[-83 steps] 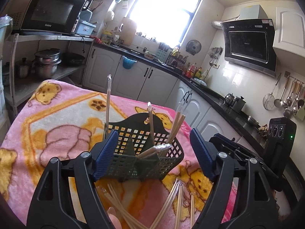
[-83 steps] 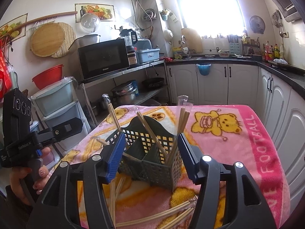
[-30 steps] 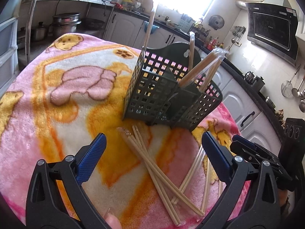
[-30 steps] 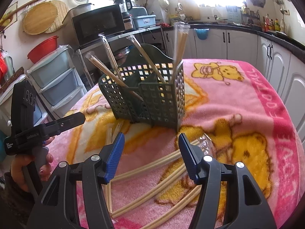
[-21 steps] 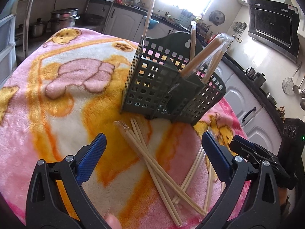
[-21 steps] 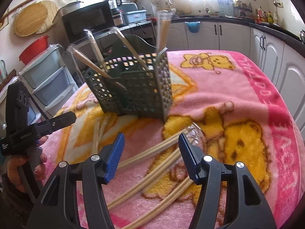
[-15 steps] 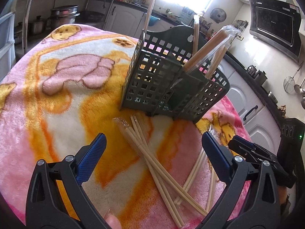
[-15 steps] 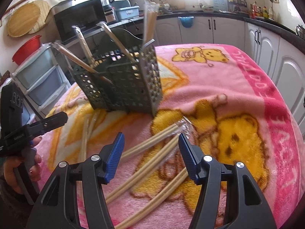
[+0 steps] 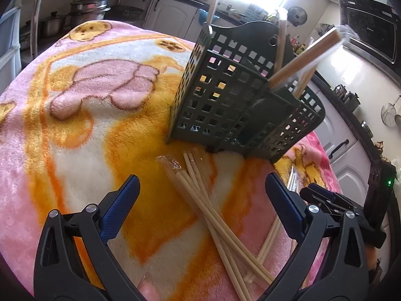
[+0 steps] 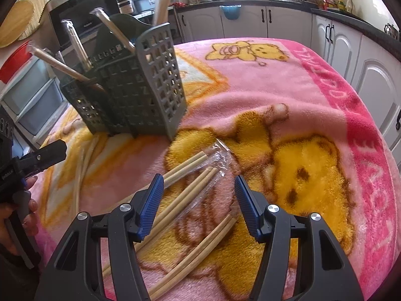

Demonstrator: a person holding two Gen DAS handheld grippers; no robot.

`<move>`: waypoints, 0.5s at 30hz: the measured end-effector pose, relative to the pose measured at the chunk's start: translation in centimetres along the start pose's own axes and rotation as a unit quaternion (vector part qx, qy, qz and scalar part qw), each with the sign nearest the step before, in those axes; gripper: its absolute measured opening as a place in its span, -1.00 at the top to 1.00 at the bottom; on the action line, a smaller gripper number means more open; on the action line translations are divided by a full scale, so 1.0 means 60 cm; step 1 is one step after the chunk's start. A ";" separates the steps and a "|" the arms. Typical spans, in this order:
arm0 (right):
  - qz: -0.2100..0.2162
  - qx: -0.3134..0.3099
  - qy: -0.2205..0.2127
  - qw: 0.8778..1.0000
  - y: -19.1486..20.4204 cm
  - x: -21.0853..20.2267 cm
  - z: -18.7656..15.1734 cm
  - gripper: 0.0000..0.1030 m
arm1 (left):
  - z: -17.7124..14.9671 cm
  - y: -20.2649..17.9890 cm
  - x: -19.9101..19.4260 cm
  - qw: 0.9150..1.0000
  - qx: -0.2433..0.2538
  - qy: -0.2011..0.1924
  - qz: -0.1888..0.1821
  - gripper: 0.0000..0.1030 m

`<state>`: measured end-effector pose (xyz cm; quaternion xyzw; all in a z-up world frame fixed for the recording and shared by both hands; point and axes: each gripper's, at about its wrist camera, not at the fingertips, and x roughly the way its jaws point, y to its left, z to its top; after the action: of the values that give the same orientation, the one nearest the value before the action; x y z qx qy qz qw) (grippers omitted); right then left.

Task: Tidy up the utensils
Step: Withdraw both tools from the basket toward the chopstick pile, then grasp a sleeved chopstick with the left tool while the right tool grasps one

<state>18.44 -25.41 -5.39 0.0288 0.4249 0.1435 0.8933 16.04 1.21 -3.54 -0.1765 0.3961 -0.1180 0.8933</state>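
Utensil basket [image 9: 233, 95] stands upright on blanket [image 9: 75, 115], wrapped chopsticks inside. Loose chopstick pairs [image 10: 190, 185] lie just before it. Left gripper [image 9: 200, 200] and right gripper [image 10: 198, 195] hover over them, jaws spread, pinching nothing. Blanket's right side is open to its edge.

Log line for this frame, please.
left gripper: open | right gripper: open, empty | chopsticks: on blanket | basket: part-filled
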 end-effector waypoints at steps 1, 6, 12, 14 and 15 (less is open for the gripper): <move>-0.003 0.001 0.003 1.000 -0.003 0.003 0.000 -0.10 | 0.001 0.002 0.003 1.000 -0.002 0.002 0.000 -0.79; -0.018 0.003 0.012 1.000 -0.012 0.014 -0.002 -0.06 | 0.007 0.008 0.021 1.000 -0.013 0.013 -0.006 -0.79; -0.022 0.003 0.015 1.000 -0.021 0.025 0.003 0.02 | 0.008 0.007 0.040 1.000 -0.021 0.023 0.003 -0.60; -0.023 0.005 0.014 1.000 -0.023 0.026 0.005 0.10 | 0.010 0.007 0.043 0.999 -0.021 0.024 0.008 -0.50; -0.023 0.009 0.013 1.000 -0.026 0.028 0.007 0.15 | 0.011 0.008 0.045 0.999 -0.020 0.025 0.012 -0.45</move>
<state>20.10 -26.41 -6.65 0.0249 0.4380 0.1197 0.8907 18.34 0.87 -5.12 -0.1871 0.4225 -0.1036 0.8808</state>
